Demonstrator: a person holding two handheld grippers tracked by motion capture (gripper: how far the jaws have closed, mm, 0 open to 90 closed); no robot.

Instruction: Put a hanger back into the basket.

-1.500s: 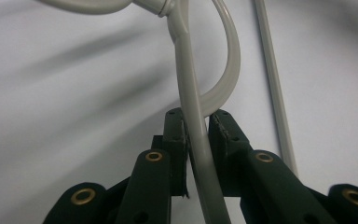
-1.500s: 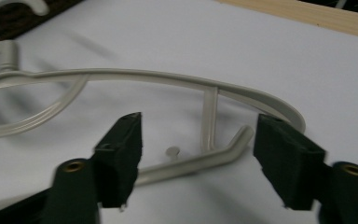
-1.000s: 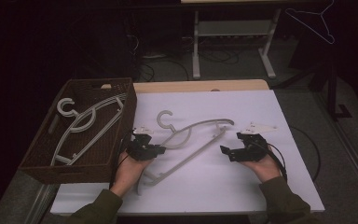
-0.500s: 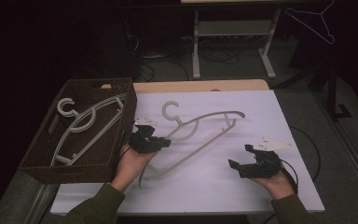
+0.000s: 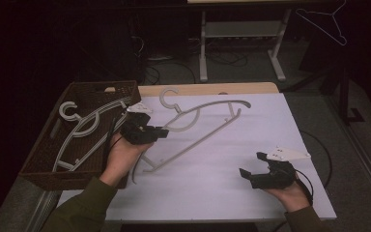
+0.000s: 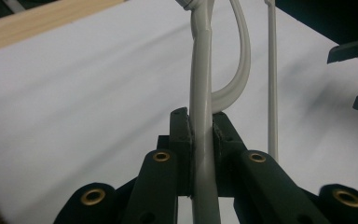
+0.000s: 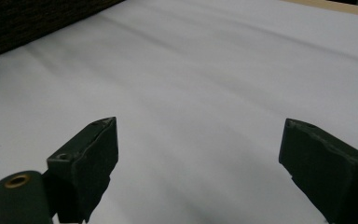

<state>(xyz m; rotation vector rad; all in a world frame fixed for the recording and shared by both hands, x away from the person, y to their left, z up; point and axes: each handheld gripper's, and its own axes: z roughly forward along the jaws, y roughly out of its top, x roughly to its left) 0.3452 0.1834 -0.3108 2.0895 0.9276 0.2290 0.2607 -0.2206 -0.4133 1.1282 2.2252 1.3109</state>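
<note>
Left gripper (image 5: pixel 162 131): a second ago it was low near the table's middle; it has since moved up and toward the brown woven basket (image 5: pixel 43 150), clamped on the hanger.
Pale grey plastic coat hanger (image 5: pixel 198 128): carried along with it, lifted and shifted toward the far edge of the white table top (image 5: pixel 232 193), its hook (image 5: pixel 166 96) now near the wooden rim.
Right gripper (image 5: pixel 253 164): earlier beside the hanger's right end; it has drawn back toward the near right corner, jaws spread wide, well apart from the hanger.
</note>
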